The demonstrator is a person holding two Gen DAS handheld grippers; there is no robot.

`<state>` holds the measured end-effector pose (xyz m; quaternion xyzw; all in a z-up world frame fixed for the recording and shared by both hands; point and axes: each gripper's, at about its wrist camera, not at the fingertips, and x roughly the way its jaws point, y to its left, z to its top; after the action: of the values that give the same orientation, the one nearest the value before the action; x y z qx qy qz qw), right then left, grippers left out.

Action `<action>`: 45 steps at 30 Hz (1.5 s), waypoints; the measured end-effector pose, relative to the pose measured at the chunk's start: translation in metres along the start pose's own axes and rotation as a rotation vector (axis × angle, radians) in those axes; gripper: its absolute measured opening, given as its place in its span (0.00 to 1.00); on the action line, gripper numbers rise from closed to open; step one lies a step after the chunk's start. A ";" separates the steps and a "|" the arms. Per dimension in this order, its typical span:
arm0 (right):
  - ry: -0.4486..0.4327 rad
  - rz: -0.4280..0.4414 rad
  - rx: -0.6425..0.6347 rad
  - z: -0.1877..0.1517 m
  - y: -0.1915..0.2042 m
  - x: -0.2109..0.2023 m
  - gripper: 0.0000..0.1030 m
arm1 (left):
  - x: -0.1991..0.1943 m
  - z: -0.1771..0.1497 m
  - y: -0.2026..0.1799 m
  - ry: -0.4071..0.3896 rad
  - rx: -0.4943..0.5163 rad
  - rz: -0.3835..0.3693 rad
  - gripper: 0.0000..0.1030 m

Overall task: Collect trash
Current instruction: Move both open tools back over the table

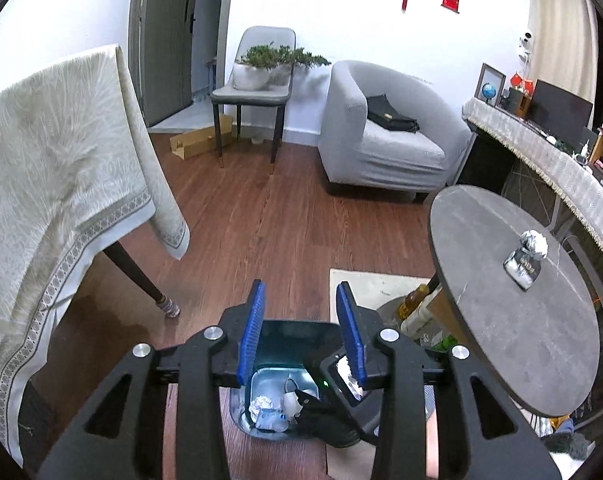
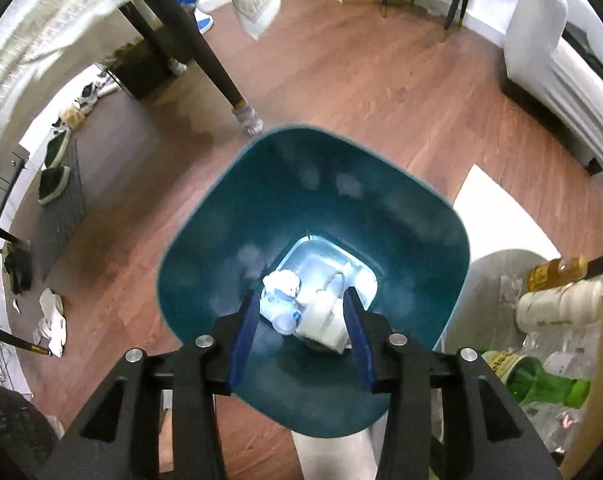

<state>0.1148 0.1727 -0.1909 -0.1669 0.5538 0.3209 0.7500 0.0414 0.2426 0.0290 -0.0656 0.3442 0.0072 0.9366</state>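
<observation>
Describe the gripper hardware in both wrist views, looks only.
Both match. The left gripper and right gripper each have two flat, ribbed blue fingers on black angular linkage arms with cut-out slots and round silver pivot bolts. No cables, markings or sleeves visible.

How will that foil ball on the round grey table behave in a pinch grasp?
The foil ball looks crinkled and loosely wadded, so it is probably light and will dent rather than resist. Its rounded shape may roll if nudged across the round table. It sits against a foil-wrapped block, which could shift with it.
</observation>
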 end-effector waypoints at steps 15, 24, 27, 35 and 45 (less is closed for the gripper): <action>-0.319 0.070 -0.041 0.014 0.000 -0.147 0.43 | -0.037 0.031 -0.011 -0.118 -0.025 0.005 0.48; -0.466 -0.012 -0.004 0.001 -0.039 -0.219 0.43 | -0.038 0.043 -0.043 -0.140 -0.015 -0.032 0.58; -0.496 -0.061 0.029 -0.008 -0.066 -0.239 0.45 | -0.034 0.044 -0.061 -0.139 -0.002 -0.053 0.62; -0.536 -0.140 0.145 -0.042 -0.139 -0.271 0.53 | -0.012 0.040 -0.116 -0.112 0.049 -0.104 0.74; -0.554 -0.214 0.272 -0.079 -0.212 -0.291 0.62 | 0.022 0.030 -0.178 -0.049 0.106 -0.170 0.84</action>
<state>0.1462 -0.1186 0.0339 -0.0288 0.3458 0.1967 0.9170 0.0879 0.0692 0.0586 -0.0446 0.3144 -0.0891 0.9440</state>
